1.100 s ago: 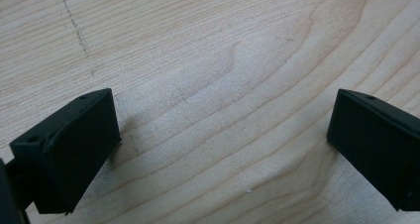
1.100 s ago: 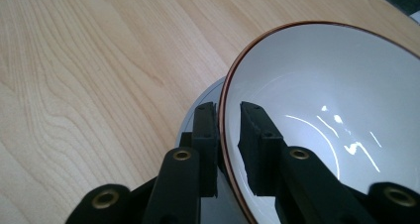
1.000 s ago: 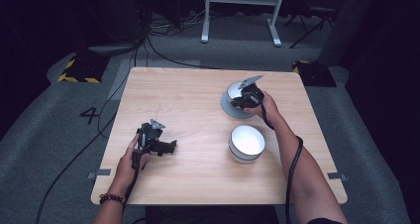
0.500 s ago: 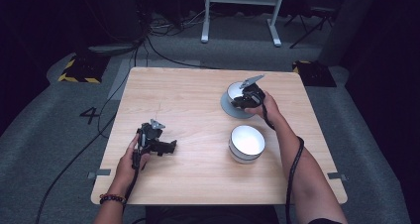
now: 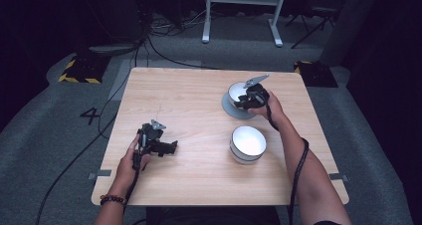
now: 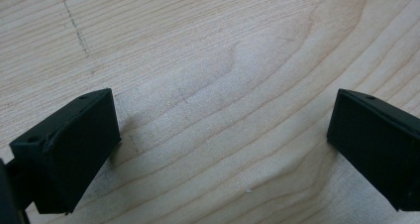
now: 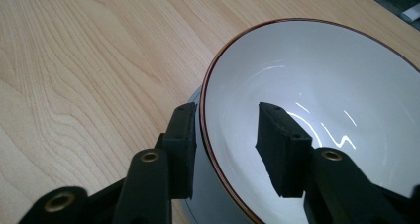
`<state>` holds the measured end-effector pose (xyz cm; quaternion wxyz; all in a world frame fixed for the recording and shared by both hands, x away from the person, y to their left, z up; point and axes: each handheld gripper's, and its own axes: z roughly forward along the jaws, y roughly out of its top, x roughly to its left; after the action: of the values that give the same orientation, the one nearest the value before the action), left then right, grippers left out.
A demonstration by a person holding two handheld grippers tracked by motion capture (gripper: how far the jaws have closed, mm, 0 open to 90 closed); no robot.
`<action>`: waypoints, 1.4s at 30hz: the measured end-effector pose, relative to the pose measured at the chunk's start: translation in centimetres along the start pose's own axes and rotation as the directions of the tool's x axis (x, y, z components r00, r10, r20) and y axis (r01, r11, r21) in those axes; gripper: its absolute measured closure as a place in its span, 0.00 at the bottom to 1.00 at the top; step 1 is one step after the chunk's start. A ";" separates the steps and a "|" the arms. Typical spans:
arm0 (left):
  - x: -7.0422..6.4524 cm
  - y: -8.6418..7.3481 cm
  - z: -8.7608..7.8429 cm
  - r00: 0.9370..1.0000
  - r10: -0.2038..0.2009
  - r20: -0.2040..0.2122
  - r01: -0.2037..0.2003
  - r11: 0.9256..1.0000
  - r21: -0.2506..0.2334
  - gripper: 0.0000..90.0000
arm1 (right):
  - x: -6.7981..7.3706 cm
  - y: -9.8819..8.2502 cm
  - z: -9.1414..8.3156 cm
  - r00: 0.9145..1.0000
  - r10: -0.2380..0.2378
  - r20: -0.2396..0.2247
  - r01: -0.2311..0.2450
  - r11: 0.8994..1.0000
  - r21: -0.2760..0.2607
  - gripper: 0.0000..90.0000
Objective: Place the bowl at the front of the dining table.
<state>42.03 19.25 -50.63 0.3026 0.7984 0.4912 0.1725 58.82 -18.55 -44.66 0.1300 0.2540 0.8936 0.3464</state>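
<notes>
At the far right of the wooden table (image 5: 189, 100), a white bowl with a thin dark-red rim line (image 7: 317, 110) sits on a grey saucer-like plate (image 5: 234, 111). The right gripper (image 7: 225, 135) straddles the bowl's near rim, one jaw outside the wall and one inside the basin; its jaws have just been opening, and a gap now shows between the inner pad and the glazed wall, so the rim stands between released jaws rather than pinched. Whether the outer pad still brushes the wall cannot be told. A second white bowl (image 5: 247, 144) stands alone nearer the person, well apart from the first. The left gripper (image 5: 159, 144) rests low over bare wood at the left side, its jaws spread wide with nothing between them. The bowl looks like glazed ceramic: stiff, fairly heavy for its thin rim, slick under rubber pads and likely to chip or crack if dropped or knocked against the plate. The sensible hold is on the rim, one pad deep inside and one outside, squeezed firmly and kept level, since a shallow pinch on the sloping glaze could slide off.
</notes>
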 end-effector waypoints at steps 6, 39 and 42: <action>0.0 0.0 0.0 1.000 -0.001 0.000 0.001 1.000 0.001 0.00 | 0.2 0.0 -0.3 1.000 -0.008 -0.005 0.008 1.000 -0.005 0.56; 0.0 0.0 0.0 1.000 -0.002 0.002 0.002 1.000 0.001 0.00 | 1.2 -0.5 -3.0 0.996 -0.036 0.084 0.039 0.999 -0.034 0.26; 0.0 0.0 0.0 1.000 -0.003 0.003 0.003 1.000 0.002 0.00 | 1.5 -0.4 -3.3 0.994 -0.046 0.102 0.048 0.999 -0.018 0.27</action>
<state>42.02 19.23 -50.64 0.3029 0.7983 0.4919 0.1705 56.11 -19.81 -42.63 0.1860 0.2488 0.8880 0.3390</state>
